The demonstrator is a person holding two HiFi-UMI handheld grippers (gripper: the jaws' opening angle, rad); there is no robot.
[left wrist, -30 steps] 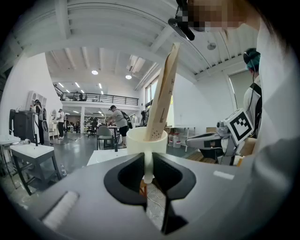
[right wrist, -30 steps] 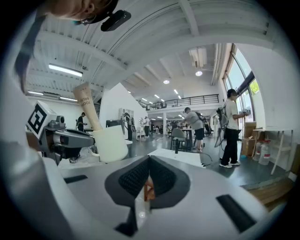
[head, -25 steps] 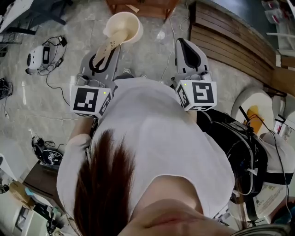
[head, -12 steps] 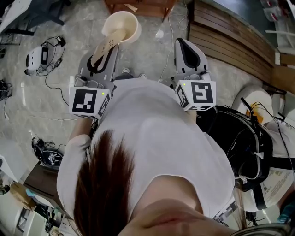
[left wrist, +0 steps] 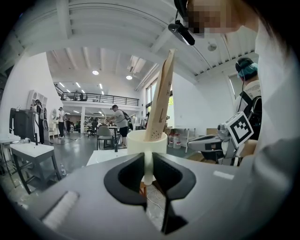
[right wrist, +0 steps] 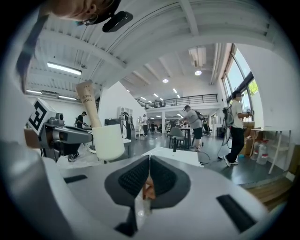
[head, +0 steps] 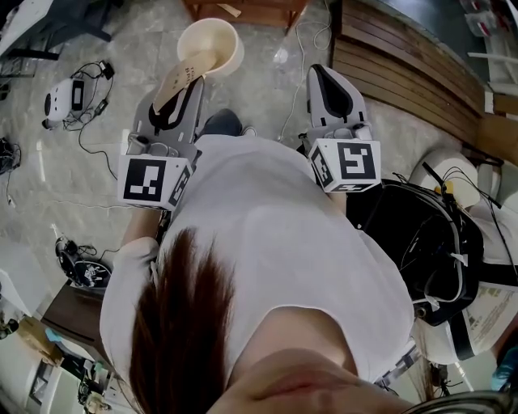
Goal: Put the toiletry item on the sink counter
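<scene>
A cream cup (head: 209, 44) with a tan toothpaste tube (head: 172, 82) leaning in it hangs in front of the person's chest, above the floor. My left gripper (head: 183, 84) is shut on a thin cream part of that cup (left wrist: 146, 142); the tube (left wrist: 161, 100) rises out of it. In the left gripper view the pads press that strip from both sides. My right gripper (head: 320, 74) is level with the left one, jaws together with nothing between them (right wrist: 148, 175). The right gripper view shows the cup (right wrist: 108, 140) and tube (right wrist: 87, 108) at its left.
A wooden slatted counter (head: 405, 73) curves along the upper right. Cables and a white device (head: 69, 97) lie on the stone floor at left. A person with a black backpack (head: 421, 242) stands close at right. A wooden stool (head: 247, 10) is ahead.
The left gripper with the cup has shifted slightly up and left in the head view. The floor and the backpack at right have slid past; both jaws stay as they were.
</scene>
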